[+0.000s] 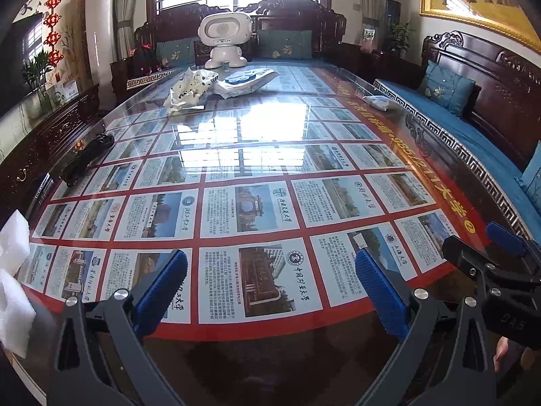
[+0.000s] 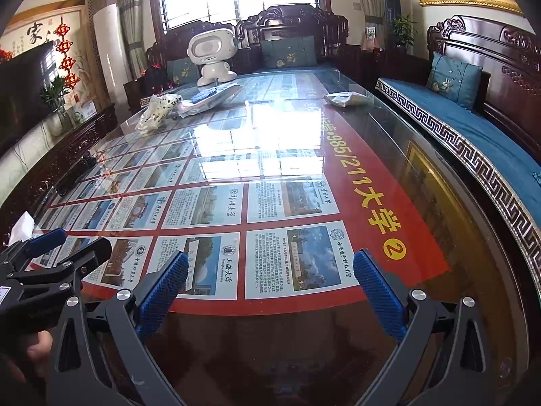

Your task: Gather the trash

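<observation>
A crumpled white plastic bag (image 1: pixel 191 89) lies at the far left of the glass table (image 1: pixel 270 128), beside a flat white package with a blue print (image 1: pixel 248 79). Both show in the right wrist view, the bag (image 2: pixel 157 111) and the package (image 2: pixel 209 96). A small silvery wrapper (image 2: pixel 346 98) lies at the far right; it also shows in the left wrist view (image 1: pixel 378 101). White foam pieces (image 1: pixel 13 280) sit at the near left edge. My left gripper (image 1: pixel 270 280) is open and empty over the near edge. My right gripper (image 2: pixel 270 280) is open and empty beside it.
A white robot toy (image 1: pixel 225 39) stands at the table's far end. A black cable bundle (image 1: pixel 88 155) lies on the left side. Dark wooden benches with blue cushions (image 2: pixel 473 135) run along the right and far sides. A low wooden cabinet (image 1: pixel 40 142) stands left.
</observation>
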`<state>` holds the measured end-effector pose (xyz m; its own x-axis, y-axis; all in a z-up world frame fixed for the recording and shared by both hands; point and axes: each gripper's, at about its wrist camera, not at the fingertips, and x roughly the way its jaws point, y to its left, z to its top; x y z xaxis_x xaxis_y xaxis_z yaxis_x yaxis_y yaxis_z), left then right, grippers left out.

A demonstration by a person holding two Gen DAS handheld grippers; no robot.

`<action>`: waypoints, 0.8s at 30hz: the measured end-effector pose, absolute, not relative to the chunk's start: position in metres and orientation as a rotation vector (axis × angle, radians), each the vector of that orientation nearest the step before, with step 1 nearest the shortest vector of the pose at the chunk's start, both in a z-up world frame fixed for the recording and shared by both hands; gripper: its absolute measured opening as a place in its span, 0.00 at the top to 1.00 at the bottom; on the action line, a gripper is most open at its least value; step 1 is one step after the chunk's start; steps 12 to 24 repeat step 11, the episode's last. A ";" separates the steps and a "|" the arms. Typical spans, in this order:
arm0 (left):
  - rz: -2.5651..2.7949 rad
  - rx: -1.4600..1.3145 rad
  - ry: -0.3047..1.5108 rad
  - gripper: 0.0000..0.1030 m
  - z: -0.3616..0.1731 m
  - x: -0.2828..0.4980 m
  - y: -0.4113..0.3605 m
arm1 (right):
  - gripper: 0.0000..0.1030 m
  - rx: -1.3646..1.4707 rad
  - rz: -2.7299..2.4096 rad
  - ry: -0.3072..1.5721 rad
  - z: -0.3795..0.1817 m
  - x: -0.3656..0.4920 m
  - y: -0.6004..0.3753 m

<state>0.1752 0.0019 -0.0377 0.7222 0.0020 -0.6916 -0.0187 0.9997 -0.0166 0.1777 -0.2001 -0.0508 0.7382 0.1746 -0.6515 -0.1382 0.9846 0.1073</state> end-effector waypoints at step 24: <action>-0.035 -0.012 0.764 0.04 -0.032 0.173 -0.004 | 0.08 0.054 0.176 0.705 -0.045 0.173 -0.199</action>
